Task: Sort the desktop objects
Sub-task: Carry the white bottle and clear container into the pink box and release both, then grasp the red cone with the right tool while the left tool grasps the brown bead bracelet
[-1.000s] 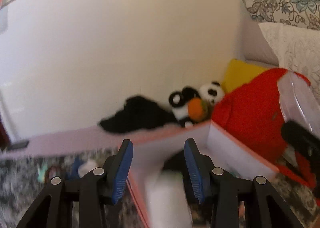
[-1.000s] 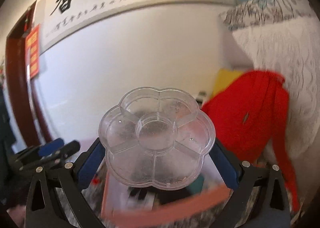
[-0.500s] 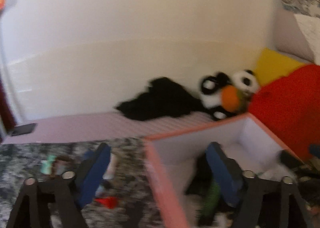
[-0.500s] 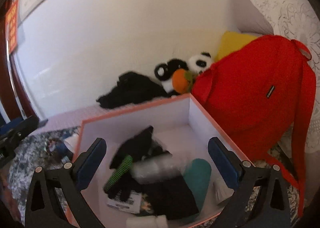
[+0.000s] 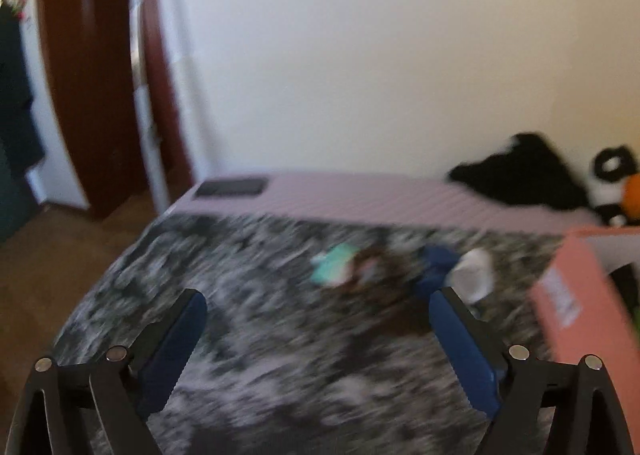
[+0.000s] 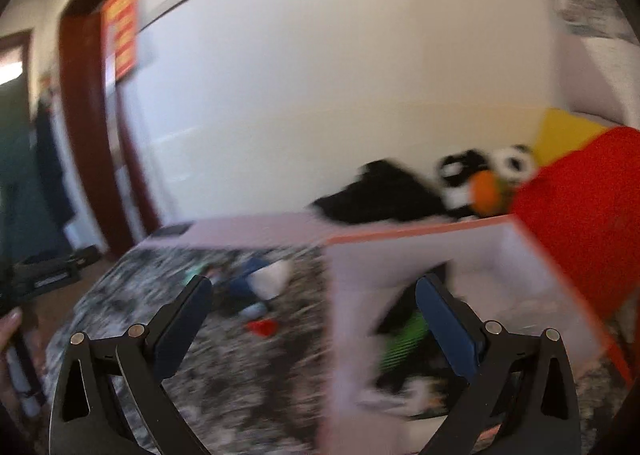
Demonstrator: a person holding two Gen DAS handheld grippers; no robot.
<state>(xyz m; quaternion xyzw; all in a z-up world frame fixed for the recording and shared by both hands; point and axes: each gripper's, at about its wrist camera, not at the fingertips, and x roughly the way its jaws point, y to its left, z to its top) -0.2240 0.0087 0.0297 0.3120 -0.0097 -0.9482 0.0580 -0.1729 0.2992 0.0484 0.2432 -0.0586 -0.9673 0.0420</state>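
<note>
Swinging away leftward from the pink-walled, white-lined cardboard box [image 6: 420,255] with both left tongs [image 5: 318,331] and right tongs [image 6: 314,315] now spread wide and empty, heading toward the blurred leftover clutter [image 5: 400,271] lying on the grey-mottled desk [image 5: 240,295] just left of that box.

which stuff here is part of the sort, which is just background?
Job: pink box; loose pile on the patterned cloth: teal item, blue item, white item, small red piece; both grippers, open.

Background: red backpack, panda plush, black garment, yellow cushion.
</note>
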